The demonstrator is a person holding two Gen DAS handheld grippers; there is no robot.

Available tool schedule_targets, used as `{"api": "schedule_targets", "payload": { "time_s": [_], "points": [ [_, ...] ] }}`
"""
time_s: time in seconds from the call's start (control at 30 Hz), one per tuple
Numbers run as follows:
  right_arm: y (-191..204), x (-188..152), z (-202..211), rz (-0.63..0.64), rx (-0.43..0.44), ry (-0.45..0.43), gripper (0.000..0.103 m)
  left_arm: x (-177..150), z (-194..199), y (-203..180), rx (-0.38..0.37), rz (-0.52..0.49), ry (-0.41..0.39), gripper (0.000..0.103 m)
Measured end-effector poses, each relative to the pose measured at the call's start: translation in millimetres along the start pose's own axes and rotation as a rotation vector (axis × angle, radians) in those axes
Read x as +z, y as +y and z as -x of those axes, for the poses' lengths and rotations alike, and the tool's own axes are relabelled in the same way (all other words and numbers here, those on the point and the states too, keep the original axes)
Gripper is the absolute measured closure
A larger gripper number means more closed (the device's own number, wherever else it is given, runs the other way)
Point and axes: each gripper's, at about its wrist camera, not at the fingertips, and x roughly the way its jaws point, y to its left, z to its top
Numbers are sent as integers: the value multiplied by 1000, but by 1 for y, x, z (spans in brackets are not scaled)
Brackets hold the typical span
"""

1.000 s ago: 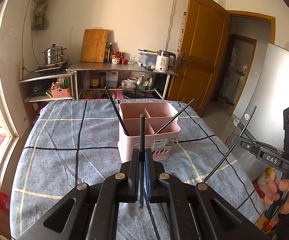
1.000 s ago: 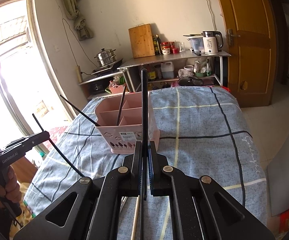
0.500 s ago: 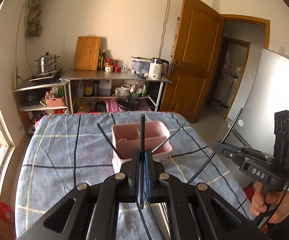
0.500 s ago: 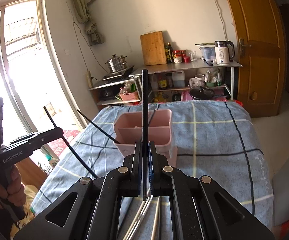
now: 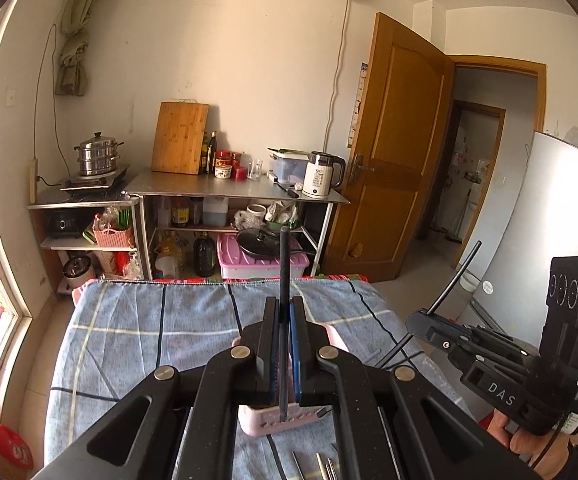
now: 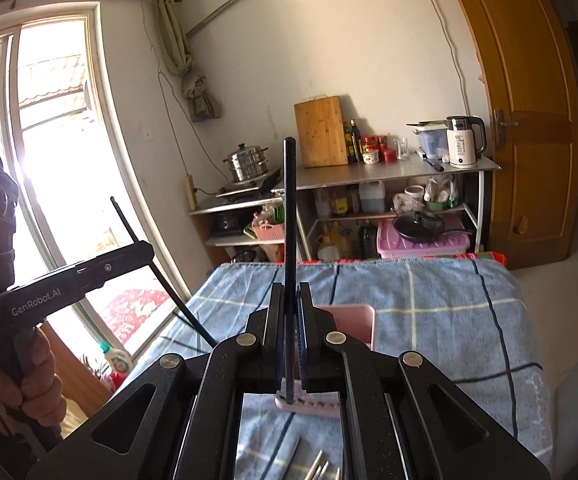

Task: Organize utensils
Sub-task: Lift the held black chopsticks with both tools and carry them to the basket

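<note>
While both grippers are hovering above the blue checked tablecloth (image 5: 137,336), each is clamping a single black chopstick. The left gripper (image 5: 284,344) is pinching its black chopstick (image 5: 285,264) upright between closed fingers, the stick's upper end rising clear of the fingertips and its lower end hanging down in front of the pink utensil basket (image 5: 257,426). The right gripper (image 6: 290,336) is squeezing a second black chopstick (image 6: 289,208) the same way, also upright, its lower tip hanging level with the basket's slotted front wall. In the right wrist view that basket (image 6: 355,320) is sitting on the cloth directly under the fingers; only its rim and slotted lower wall are showing, so what is lying inside its compartments cannot be told. A few metal utensils (image 6: 319,470) are lying on the cloth just nearer than the basket, partly hidden by the gripper frame.

Beyond the table, a steel shelf unit (image 5: 233,192) is carrying a wooden cutting board (image 5: 180,138), a white kettle (image 5: 323,174) and a stacked steamer pot (image 5: 97,158). A pink storage box (image 5: 263,266) below is bearing a black pan.
</note>
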Motion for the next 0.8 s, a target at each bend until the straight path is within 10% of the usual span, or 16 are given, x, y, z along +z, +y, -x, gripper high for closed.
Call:
{"api": "schedule_targets", "payload": {
  "time_s": [0.8],
  "points": [
    [-12, -34, -87, -11, -27, 134, 98, -36, -98, 30, 22, 34, 122, 98]
  ]
}}
